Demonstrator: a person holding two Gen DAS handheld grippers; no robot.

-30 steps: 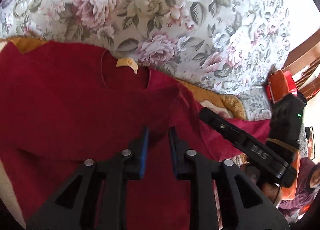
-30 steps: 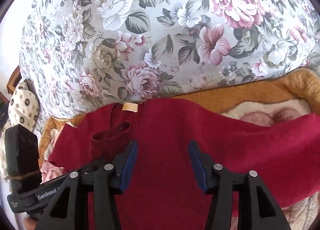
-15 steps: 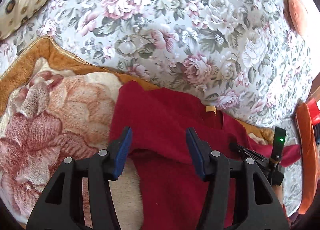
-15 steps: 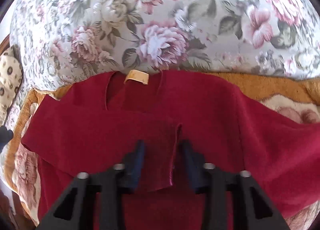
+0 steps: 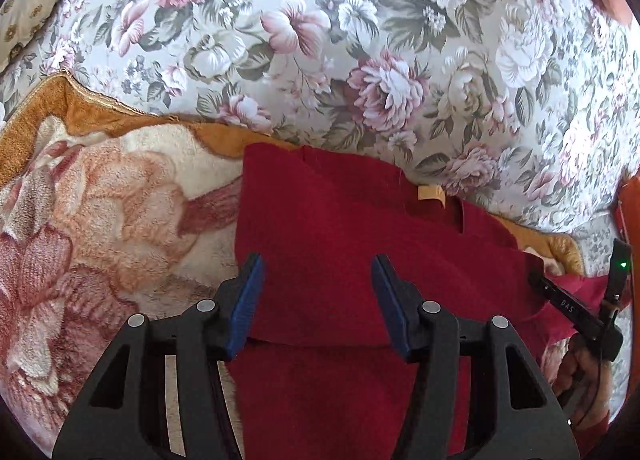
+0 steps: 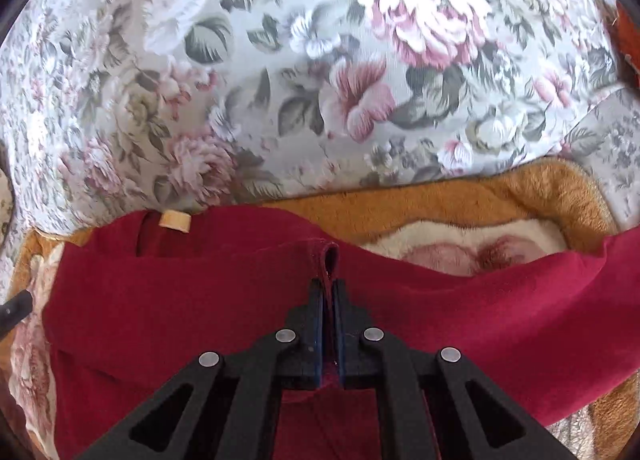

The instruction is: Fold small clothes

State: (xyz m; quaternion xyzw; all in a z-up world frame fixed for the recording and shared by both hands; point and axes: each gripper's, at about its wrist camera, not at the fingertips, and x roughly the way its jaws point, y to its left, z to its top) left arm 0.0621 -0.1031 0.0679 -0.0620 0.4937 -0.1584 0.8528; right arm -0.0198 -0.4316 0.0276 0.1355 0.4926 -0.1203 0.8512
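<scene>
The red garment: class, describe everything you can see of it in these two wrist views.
The red garment is a dark crimson top of soft, fleecy-looking cloth, with a round neckline and a tan label inside the collar. It lies spread on a plush floral blanket, one sleeve already folded across the body. The right gripper is shut on a pinched fold of its cloth; the left gripper hangs open above it, pinching nothing.

The floral sofa back (image 5: 360,59) walls off the far side. Left of the red garment (image 5: 340,227), the blanket (image 5: 100,219) lies bare (open passage); the right gripper (image 5: 568,304) crowds the right.
</scene>
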